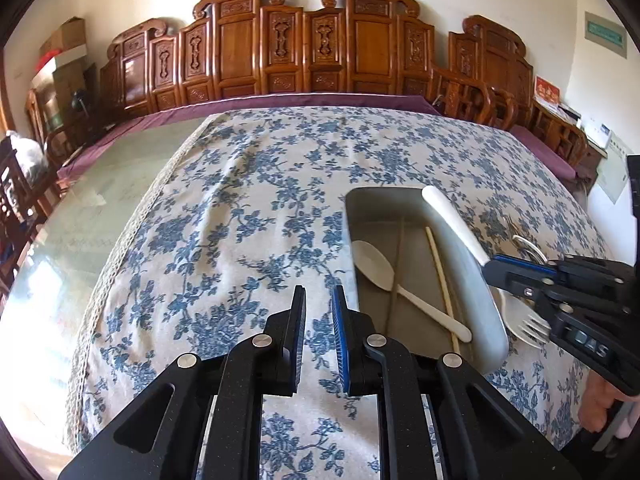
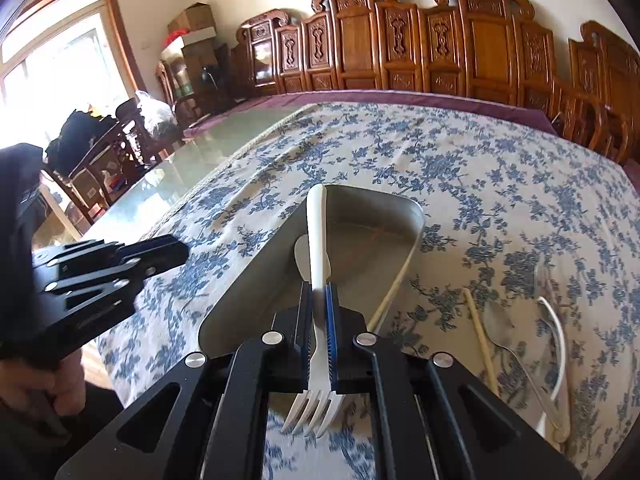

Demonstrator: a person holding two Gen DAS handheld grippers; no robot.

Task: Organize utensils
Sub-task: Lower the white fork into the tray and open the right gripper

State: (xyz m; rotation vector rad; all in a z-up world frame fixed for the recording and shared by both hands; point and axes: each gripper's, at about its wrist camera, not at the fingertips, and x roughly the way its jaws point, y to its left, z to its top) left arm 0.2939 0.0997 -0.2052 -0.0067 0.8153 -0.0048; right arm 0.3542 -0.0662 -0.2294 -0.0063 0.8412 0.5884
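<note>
Right wrist view showed the right gripper (image 2: 319,292) pitched down over the near end of a grey tray (image 2: 240,292), its jaws clamped on the middle of a white plastic fork (image 2: 317,240); the handle ran forward over the tray and the tines pointed back toward the camera. From the left wrist view, that gripper reached in from the right edge with a hand (image 1: 600,404) under it, and its side bore letters that looked like "DAS". The left gripper (image 1: 319,300) hung tilted down over the floral tablecloth (image 1: 240,200) just left of the tray, nothing between its fingers, which stood slightly apart with a narrow gap.

Inside the tray lay a white spoon (image 1: 374,260) and a pale chopstick (image 1: 438,268). On the cloth to the right of the tray lay another chopstick (image 2: 480,344), a clear plastic spoon (image 2: 516,364) and a white curved utensil (image 2: 558,344). Carved wooden chairs (image 1: 296,52) lined the wall behind the table.
</note>
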